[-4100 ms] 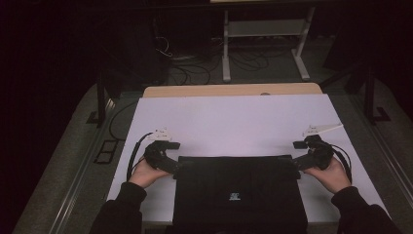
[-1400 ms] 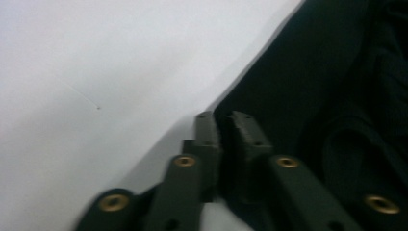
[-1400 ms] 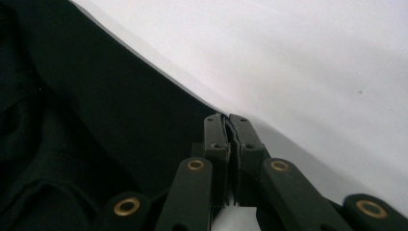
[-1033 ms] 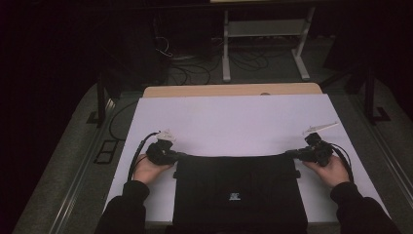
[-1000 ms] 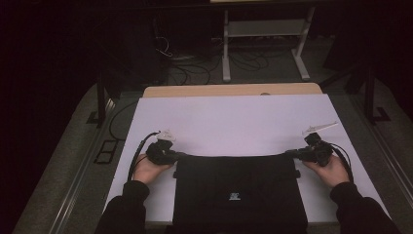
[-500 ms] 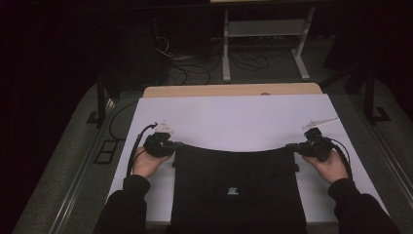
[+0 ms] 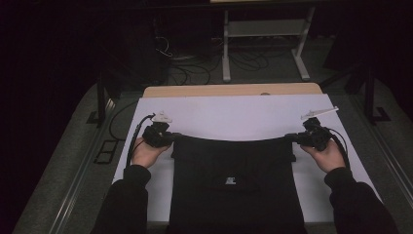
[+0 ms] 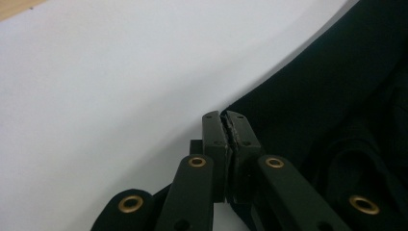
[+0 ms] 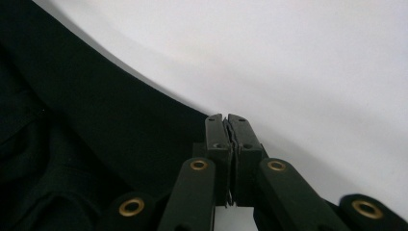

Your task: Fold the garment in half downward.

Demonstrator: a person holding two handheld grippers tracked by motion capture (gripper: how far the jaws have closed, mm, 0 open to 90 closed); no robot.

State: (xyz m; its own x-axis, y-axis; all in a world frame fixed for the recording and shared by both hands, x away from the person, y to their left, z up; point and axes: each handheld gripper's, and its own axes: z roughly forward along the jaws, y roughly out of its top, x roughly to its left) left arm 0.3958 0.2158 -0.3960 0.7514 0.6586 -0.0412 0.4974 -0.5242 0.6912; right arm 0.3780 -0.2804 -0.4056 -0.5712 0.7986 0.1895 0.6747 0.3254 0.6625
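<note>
Pinching the black garment [image 7: 234, 161] corners — both hand-held grippers clamped; white label [image 7: 230, 181] unreadable.

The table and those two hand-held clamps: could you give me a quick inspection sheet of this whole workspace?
Surface: white sheet covering a wooden table.
Job's things: black garment, far edge stretched between both grippers.
Clutter: nothing seen.
Grippers: left gripper and right gripper each shut on a far corner of the garment.
Cables: one trails from each gripper; more lie on the floor beyond.
Surroundings: dark room, white stand behind the table.
</note>
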